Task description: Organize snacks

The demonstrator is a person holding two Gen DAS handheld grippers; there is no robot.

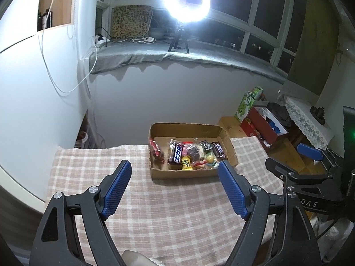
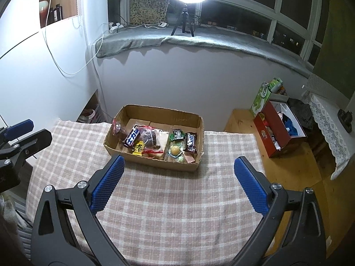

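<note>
Left wrist view: cardboard box (image 1: pixel 188 173) of snacks (image 1: pixel 188 153) on checked cloth (image 1: pixel 155 210); left gripper (image 1: pixel 175 188) released, empty, short of box. Right gripper (image 2: pixel 177 177) likewise spread, empty, near box.

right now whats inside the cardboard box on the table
The cardboard box holds wrapped snacks: two Snickers bars, a yellow candy, a clear bag of dark pieces and a round yellow sweet. Anything beneath this pile is covered.

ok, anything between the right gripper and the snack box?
Nothing: only bare checked tablecloth lies between the open right gripper and the cardboard box, shown plainly in the right wrist view.
</note>
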